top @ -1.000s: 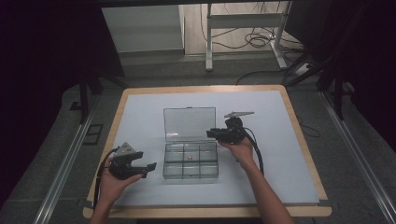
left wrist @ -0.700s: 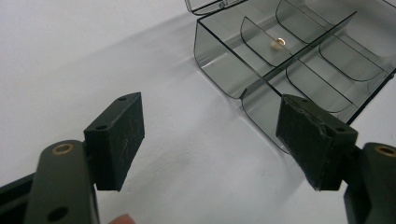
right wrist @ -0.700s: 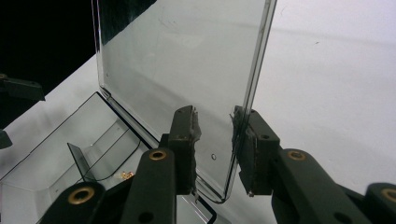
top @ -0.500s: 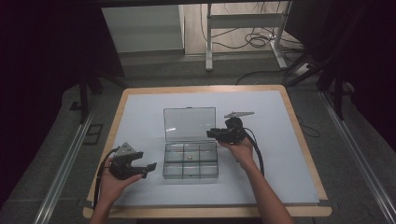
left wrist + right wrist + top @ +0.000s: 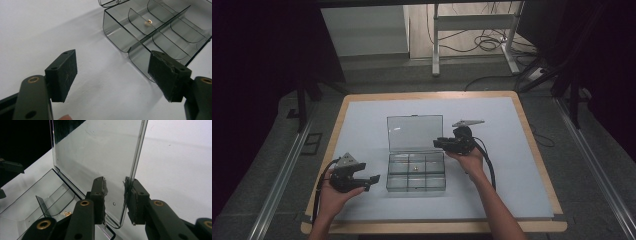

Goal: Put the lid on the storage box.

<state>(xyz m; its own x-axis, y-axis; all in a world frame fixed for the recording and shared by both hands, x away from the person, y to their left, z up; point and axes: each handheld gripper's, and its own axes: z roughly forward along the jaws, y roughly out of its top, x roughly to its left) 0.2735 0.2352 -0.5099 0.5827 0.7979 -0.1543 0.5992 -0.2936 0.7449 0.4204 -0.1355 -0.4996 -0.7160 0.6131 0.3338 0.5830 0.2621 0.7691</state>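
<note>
High view: a clear, smoke-tinted plastic organiser box (image 5: 416,172) with six compartments is lying near the middle of the pale blue table top (image 5: 522,165). Its transparent hinged lid (image 5: 414,132) is standing upright along the box's far edge. A small brass-coloured piece (image 5: 415,169) is lying in the middle compartment of the far row. The black left gripper (image 5: 371,181) is being held at the near left, just beside the box's left wall and apart from it, with its jaws pointing right. The black right gripper (image 5: 438,143) is being held at the lid's right edge, with its jaws pointing left. Cables (image 5: 472,45) are lying on the floor beyond the table.

Left gripper view: the left gripper (image 5: 112,72) is standing released, with its jaws spread wide over bare table and nothing between them. The organiser box (image 5: 140,37) is lying beyond the right jaw, and the brass-coloured piece (image 5: 149,22) is resting in one of its compartments.

Right gripper view: the right gripper (image 5: 115,192) is straddling the near corner of the upright lid (image 5: 97,157). The lid's edge is sitting against the right pad, while a gap is showing between the left pad and the lid's face, so whether it is grasping the lid cannot be told. The box's compartments (image 5: 37,205) are lying open at the lower left.
</note>
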